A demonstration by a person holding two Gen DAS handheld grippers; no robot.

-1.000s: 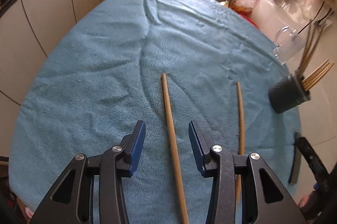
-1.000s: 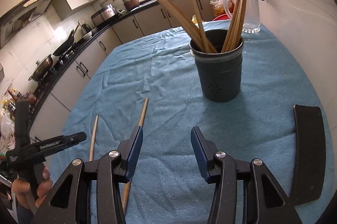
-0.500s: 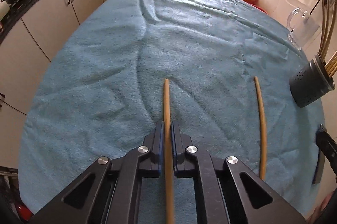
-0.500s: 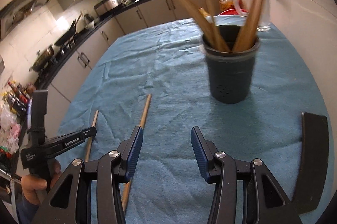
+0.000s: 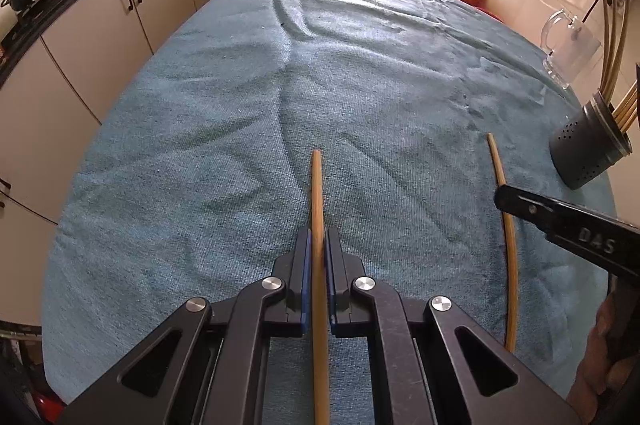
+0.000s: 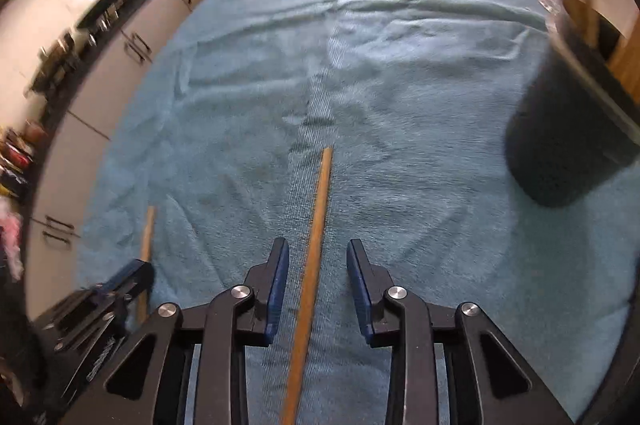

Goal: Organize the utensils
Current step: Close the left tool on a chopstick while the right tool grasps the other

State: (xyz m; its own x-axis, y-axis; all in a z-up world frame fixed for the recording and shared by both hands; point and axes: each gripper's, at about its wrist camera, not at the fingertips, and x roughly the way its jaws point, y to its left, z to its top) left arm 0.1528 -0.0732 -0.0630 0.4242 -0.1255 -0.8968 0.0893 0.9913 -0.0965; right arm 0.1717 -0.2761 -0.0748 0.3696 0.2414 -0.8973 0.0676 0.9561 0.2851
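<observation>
- The tabletop (image 5: 200,129) is covered by a teal terry cloth, nubbly in weave and rucked into long soft creases toward its far end; pale cabinet doors with dark bar handles curve round behind it
- The left gripper (image 5: 319,245) is clamped tight on a slim, round wooden chopstick (image 5: 317,185); blue rubbery pads line the inner faces of its matte black jaws, and the stick runs straight forward between them, its blunt tip lying over the cloth ahead
- A second chopstick (image 6: 316,237), the same tan wood and smooth, lies on the cloth just to the right of the first; the right gripper (image 6: 318,257) straddles it with jaws narrowed partway; they have just been closing, with clear gaps between the pads and the stick, so it is not yet gripped
- In the left wrist view the right gripper's black finger crosses over that second stick
- A dark grey cylindrical holder (image 5: 588,149), perforated with small round holes, stands at the right edge of the cloth with more sticks fanning out of its mouth; a clear glass jug (image 5: 568,49) with a looped handle stands beyond it
- The right wrist view is smeared with blur
</observation>
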